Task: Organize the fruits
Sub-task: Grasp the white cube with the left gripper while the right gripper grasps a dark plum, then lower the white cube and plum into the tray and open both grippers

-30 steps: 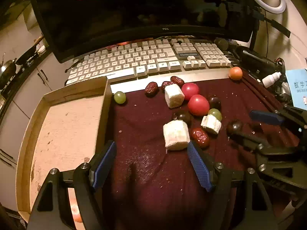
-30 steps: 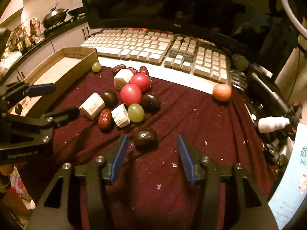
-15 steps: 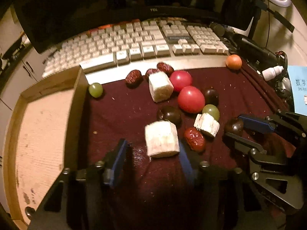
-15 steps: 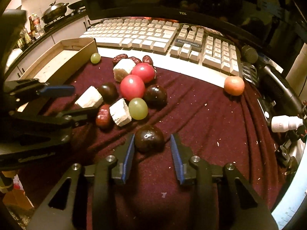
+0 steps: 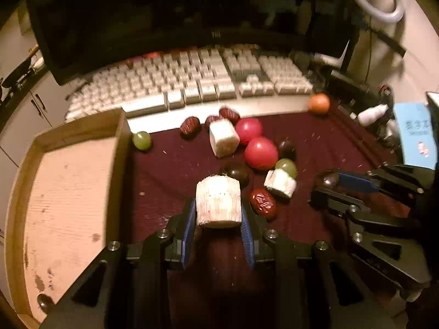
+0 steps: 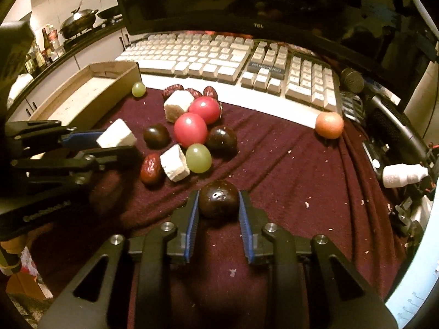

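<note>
Left wrist view: pale fibrous white chunk pinched between just-closing left fingers; right fingers likewise closing on glossy dark plum.

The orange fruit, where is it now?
In both wrist views the orange fruit lies alone at the far right edge of the dark red cloth, just before the keyboard.

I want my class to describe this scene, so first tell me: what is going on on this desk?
A person is sorting fruit with a handheld gripper in each hand. The left gripper has just closed its jaws on a pale cut chunk; the right gripper has just closed on a dark round fruit. Both pieces still sit low over the maroon cloth. The wooden tray on the left holds no fruit yet, while red, green and dark fruits remain clustered before the keyboard.
</note>
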Motion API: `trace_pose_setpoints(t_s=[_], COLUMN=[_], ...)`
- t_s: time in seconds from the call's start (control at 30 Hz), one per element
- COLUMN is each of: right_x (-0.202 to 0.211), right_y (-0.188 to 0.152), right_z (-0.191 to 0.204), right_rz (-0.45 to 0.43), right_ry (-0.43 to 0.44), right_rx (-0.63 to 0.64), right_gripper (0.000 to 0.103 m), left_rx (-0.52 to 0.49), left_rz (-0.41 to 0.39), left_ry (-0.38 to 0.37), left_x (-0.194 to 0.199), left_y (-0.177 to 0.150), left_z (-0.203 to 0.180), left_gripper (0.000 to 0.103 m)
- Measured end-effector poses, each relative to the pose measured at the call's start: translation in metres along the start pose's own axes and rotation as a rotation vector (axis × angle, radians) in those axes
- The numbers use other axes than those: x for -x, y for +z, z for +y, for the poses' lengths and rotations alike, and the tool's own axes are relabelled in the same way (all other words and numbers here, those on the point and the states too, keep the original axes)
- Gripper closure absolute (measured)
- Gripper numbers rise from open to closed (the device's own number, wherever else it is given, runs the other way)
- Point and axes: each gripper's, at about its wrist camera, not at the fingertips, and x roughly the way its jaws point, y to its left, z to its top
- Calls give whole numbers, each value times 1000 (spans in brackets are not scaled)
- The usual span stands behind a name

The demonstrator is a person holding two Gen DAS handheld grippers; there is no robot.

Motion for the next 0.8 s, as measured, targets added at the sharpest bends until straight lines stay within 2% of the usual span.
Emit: trace_pose_setpoints(t_s=[0.17,0.27,0.5,0.67,0.8], right_x=[22,30,32,21,6], right_y=[10,20,43,60,70], right_z=[14,31,96,142,170], right_rz=[-55,-83,-137,-149,-129], right_ry=[0,23,99,164,199], right_rx=[11,27,89,110,114], right_gripper=[73,73,73,73,73], left_rx=[47,90,188,244,257], left_rz=[-115,-153,-200,-186,-172], left_ry=[-24,-13,144,248,300], left_x=[49,67,91,83,77], left_y=[-5,-11,-32,-42,-51], left_z=[18,36,102,138,152], left_gripper=[73,73,73,73,73])
